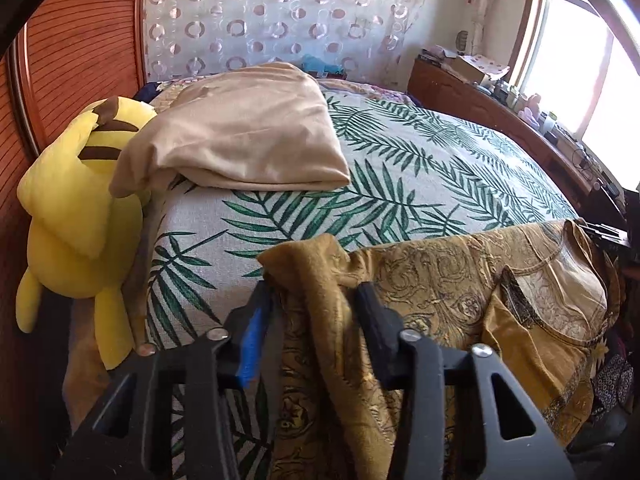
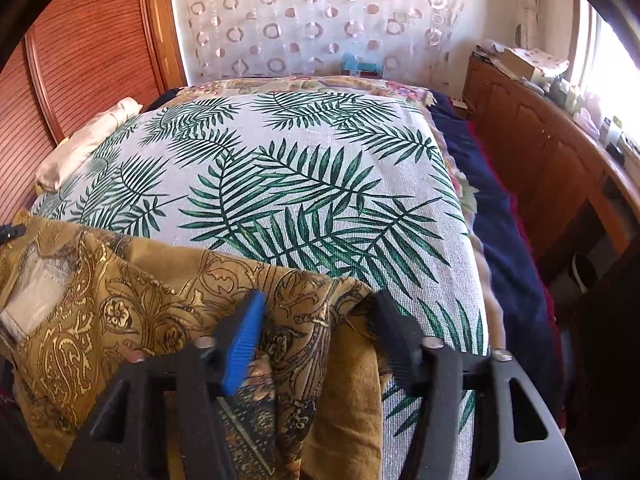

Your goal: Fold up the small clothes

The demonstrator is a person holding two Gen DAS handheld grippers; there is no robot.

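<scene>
A mustard-gold garment (image 1: 460, 288) with a dark paisley print lies over the near edge of the bed (image 1: 400, 184). In the left wrist view its corner bunches up into a peak between the fingers of my left gripper (image 1: 312, 292), which is shut on that bunch. The same garment (image 2: 120, 312) shows in the right wrist view, where its other end lies loosely between the fingers of my right gripper (image 2: 320, 308). Those jaws stand apart, and a fold sits short of the black right finger (image 2: 394, 332). The blue pad (image 2: 244, 348) touches the cloth.
The bed has a palm-leaf cover. A folded beige cloth (image 1: 248, 136) lies at its far left, beside a yellow plush toy (image 1: 80, 208) against the wooden headboard (image 1: 72, 60). A wooden cabinet (image 2: 540, 148) with clutter runs along the window side. A dark blue blanket (image 2: 504, 216) hangs at the bed's right.
</scene>
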